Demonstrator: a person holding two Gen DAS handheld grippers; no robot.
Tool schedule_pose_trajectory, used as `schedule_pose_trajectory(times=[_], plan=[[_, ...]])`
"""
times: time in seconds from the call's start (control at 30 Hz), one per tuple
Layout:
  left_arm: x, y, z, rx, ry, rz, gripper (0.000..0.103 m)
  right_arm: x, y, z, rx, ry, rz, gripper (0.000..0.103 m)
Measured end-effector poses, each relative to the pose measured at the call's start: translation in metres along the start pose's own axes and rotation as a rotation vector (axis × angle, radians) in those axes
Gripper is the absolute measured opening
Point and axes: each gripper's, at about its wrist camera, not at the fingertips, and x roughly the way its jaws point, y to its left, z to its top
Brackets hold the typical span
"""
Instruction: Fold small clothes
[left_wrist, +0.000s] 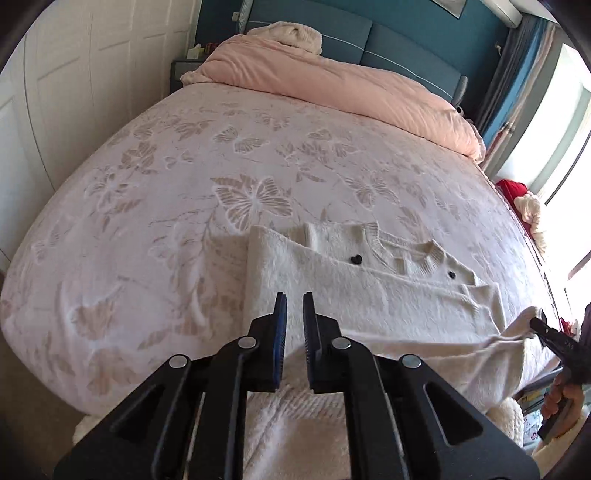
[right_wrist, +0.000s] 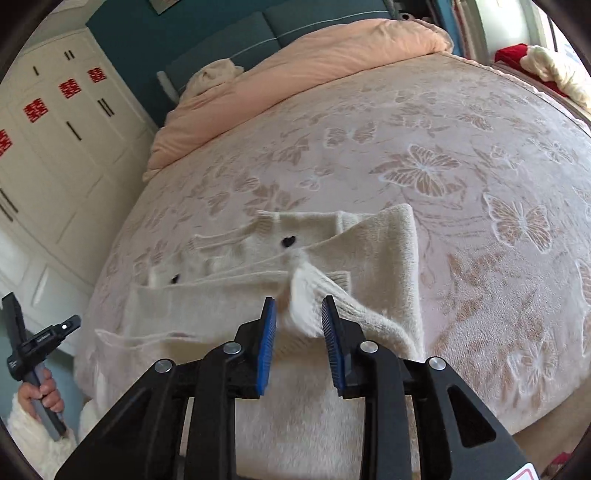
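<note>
So, the left gripper (left_wrist: 294, 306) hangs low over the near side of the bed (left_wrist: 147, 206), its blue-padded fingers (left_wrist: 281, 321) parted by a narrow gap with nothing between them, pointing toward the headboard. The right gripper (right_wrist: 298, 310) sits over the other end of the garment, jaws spread wider, with a fuzzy sleeve end (right_wrist: 306, 291) lying in the gap between the pads; whether they touch it I cannot tell. The cream sweater (left_wrist: 351, 291) lies flat near the foot edge of the bed, collar toward the pillows, two small black hearts (left_wrist: 356, 259) on its chest, one sleeve folded across the body and its hem spilling over the mattress edge (a bare hand (right_wrist: 44, 395) grips the left tool's handle down by that edge). Beyond the sweater the butterfly-patterned cover runs open all the way to the pink duvet (left_wrist: 332, 81) bunched at the head. White wardrobes (right_wrist: 55, 147) stand along one side.
</note>
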Motion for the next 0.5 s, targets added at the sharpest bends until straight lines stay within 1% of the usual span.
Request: schedule_pose_trajectory(times=[0.03,0.07,0.1,0.13,0.17,0.2,0.27,0.33,0.43,0.5], plan=[[0.015,0.005,0.002,-0.023,0.009,0.017,0.020,0.004,-0.004,0.000,0.014,-0.005,-0.013,0.027],[0.025,0.011,0.002,-0.050,0.019,0.043,0.029,0.001,-0.004,-0.002,0.022,-0.023,-0.018,0.030],[0.031,0.017,0.002,-0.084,0.029,0.053,0.038,-0.004,-0.004,-0.006,0.020,-0.046,-0.031,0.043],[0.030,0.023,-0.001,-0.112,0.029,0.040,0.041,-0.009,-0.004,-0.012,0.010,-0.068,-0.058,0.050],[0.026,0.027,-0.004,-0.130,0.017,0.018,0.052,-0.014,-0.004,-0.017,-0.002,-0.089,-0.077,0.061],[0.020,0.028,-0.009,-0.132,0.002,0.005,0.067,-0.018,-0.005,-0.021,-0.020,-0.101,-0.086,0.064],[0.016,0.026,-0.019,-0.108,-0.005,-0.011,0.083,-0.015,-0.004,-0.026,-0.079,-0.080,-0.117,0.065],[0.026,0.019,-0.028,-0.070,0.039,-0.038,0.084,-0.001,-0.007,-0.024,-0.108,-0.039,-0.143,0.066],[0.055,0.007,-0.040,-0.005,0.126,-0.021,0.084,0.023,-0.017,-0.017,-0.059,0.015,-0.129,0.067],[0.069,0.004,-0.048,0.003,0.174,-0.017,0.083,0.040,-0.020,-0.015,-0.037,0.049,-0.156,0.068]])
